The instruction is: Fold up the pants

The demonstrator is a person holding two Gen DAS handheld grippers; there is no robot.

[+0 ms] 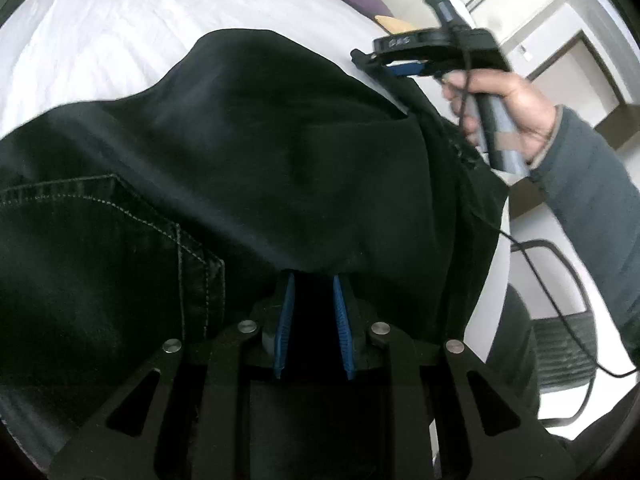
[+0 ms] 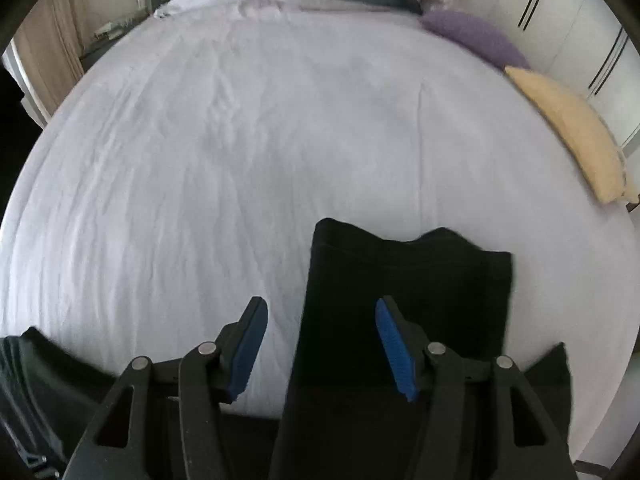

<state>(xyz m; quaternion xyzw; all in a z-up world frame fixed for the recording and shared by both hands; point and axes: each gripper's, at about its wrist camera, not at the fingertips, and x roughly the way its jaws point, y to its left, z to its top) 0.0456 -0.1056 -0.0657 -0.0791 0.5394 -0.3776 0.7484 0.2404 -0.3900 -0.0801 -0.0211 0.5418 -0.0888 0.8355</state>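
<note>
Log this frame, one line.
left gripper: shut on black pants | right gripper: open, holding nothing | pant leg on white bed

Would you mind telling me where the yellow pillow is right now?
In the right wrist view, the yellow pillow lies at the bed's right edge, just below the purple pillow and beyond the black pants.

White bed sheet (image 2: 240, 140), purple pillow (image 2: 476, 38), yellow pillow (image 2: 572, 136) (both at edge)
</note>
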